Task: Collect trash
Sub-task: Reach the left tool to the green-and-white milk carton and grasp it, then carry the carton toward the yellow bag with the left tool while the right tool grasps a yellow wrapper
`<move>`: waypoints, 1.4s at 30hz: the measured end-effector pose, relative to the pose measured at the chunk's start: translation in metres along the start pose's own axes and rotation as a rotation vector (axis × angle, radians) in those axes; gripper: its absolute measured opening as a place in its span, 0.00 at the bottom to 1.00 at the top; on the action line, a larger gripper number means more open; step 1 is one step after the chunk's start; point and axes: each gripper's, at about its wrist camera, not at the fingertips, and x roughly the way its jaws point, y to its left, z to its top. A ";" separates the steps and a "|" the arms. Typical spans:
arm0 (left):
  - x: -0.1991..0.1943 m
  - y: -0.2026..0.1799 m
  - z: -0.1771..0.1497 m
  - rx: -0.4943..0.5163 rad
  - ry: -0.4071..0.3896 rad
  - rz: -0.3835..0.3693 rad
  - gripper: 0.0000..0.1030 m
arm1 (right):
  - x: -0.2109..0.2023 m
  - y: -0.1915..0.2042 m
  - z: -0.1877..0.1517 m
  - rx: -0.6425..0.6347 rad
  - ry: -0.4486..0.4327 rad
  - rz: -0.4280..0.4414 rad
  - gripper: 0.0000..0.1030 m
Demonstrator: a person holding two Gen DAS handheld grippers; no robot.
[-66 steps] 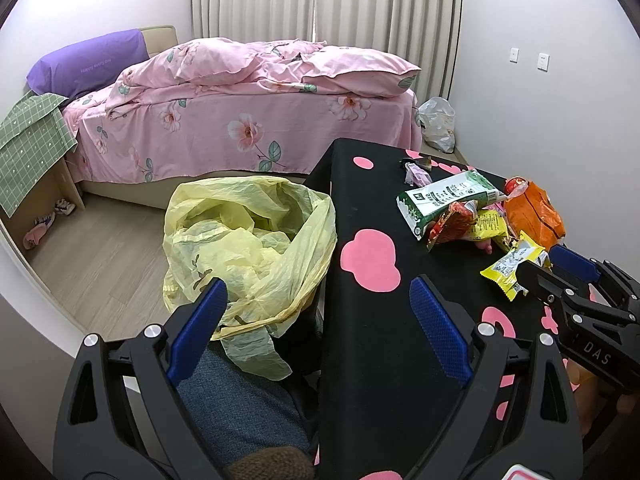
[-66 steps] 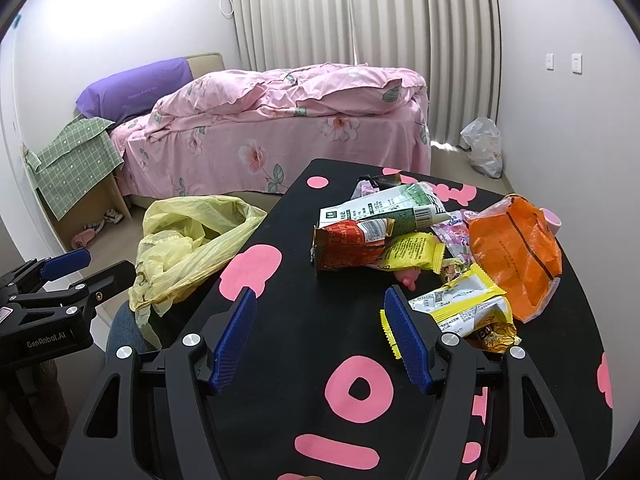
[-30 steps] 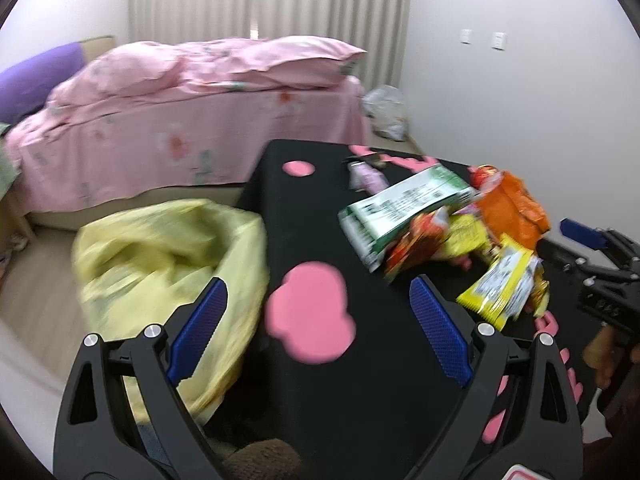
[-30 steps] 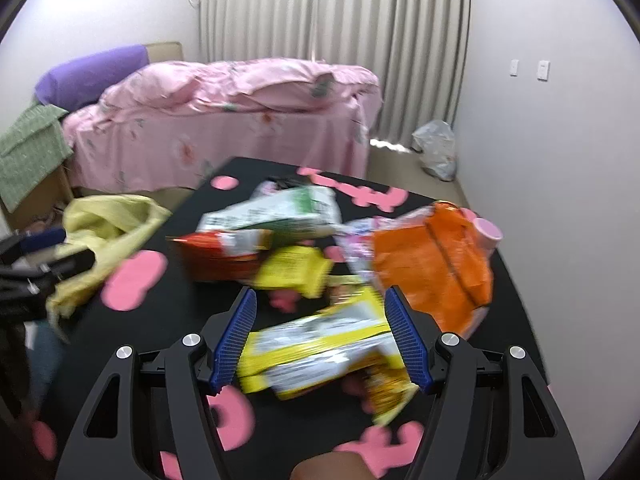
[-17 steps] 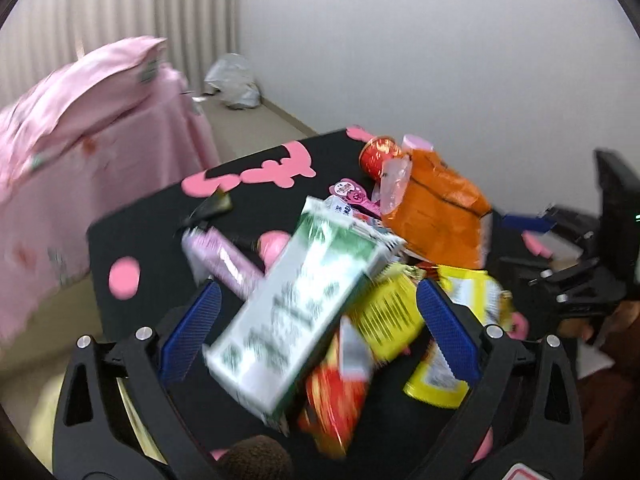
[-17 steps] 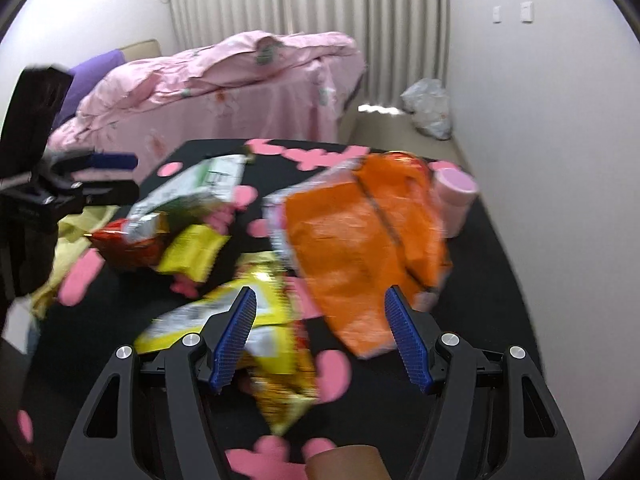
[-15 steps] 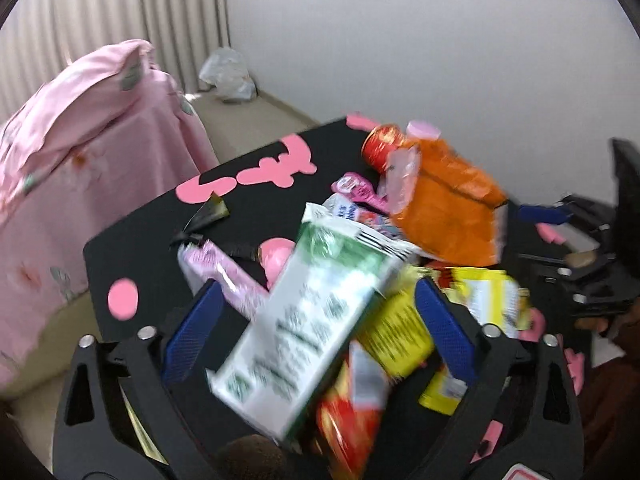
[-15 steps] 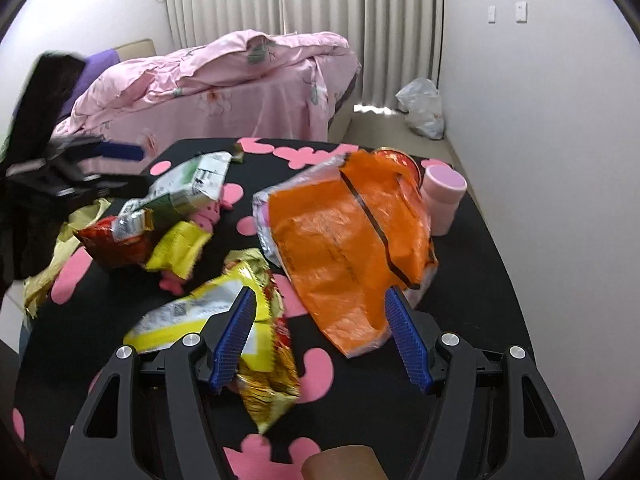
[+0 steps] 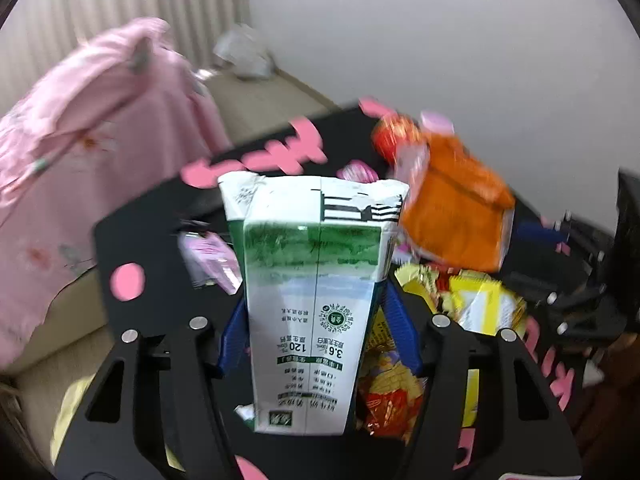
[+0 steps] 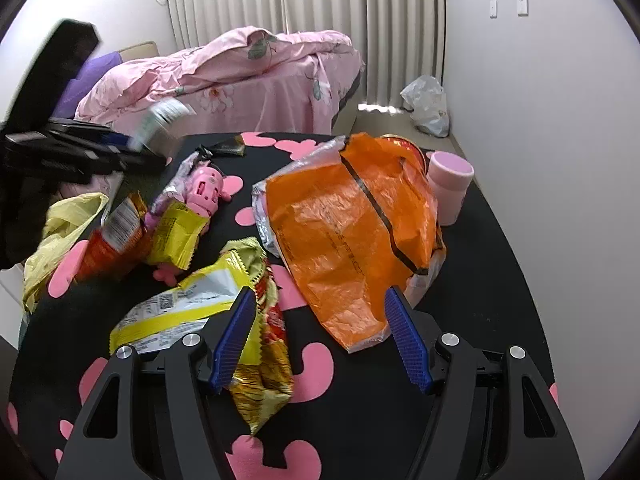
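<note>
The milk carton (image 9: 316,304) stands lifted off the table (image 10: 500,264), clamped at mid-body by the just-closing left gripper (image 9: 316,332); it looks light, empty, crushable. The right gripper (image 10: 320,340) hangs wide open.

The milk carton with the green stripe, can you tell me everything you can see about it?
The milk carton is a tall box that looks like coated paperboard, white with a green band and green printing that reads upside down from this camera. Its pinched top edge looks torn and crumpled. It stands between the blue pads of the left gripper, whose jaws have just been closing and now press its two sides. It seems lifted off the black table, above the snack wrappers.
</note>
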 end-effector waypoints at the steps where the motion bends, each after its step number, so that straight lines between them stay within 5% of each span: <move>1: -0.007 0.002 -0.001 -0.021 -0.024 0.007 0.55 | -0.002 0.002 0.001 -0.003 -0.005 0.002 0.61; 5: -0.038 0.006 -0.015 -0.095 -0.145 0.098 0.55 | -0.014 0.010 0.004 0.008 -0.022 0.059 0.61; 11: -0.080 0.018 -0.044 -0.283 -0.285 0.078 0.55 | -0.011 0.024 -0.002 0.091 0.039 0.133 0.61; 25: -0.106 0.014 -0.112 -0.422 -0.321 0.057 0.55 | -0.004 0.020 -0.034 0.226 0.072 0.147 0.60; 30: -0.109 0.012 -0.126 -0.443 -0.319 0.079 0.55 | 0.002 0.032 -0.032 0.185 0.107 0.231 0.30; 42: -0.142 0.024 -0.140 -0.481 -0.390 0.105 0.55 | -0.064 0.062 0.005 -0.030 -0.091 0.166 0.21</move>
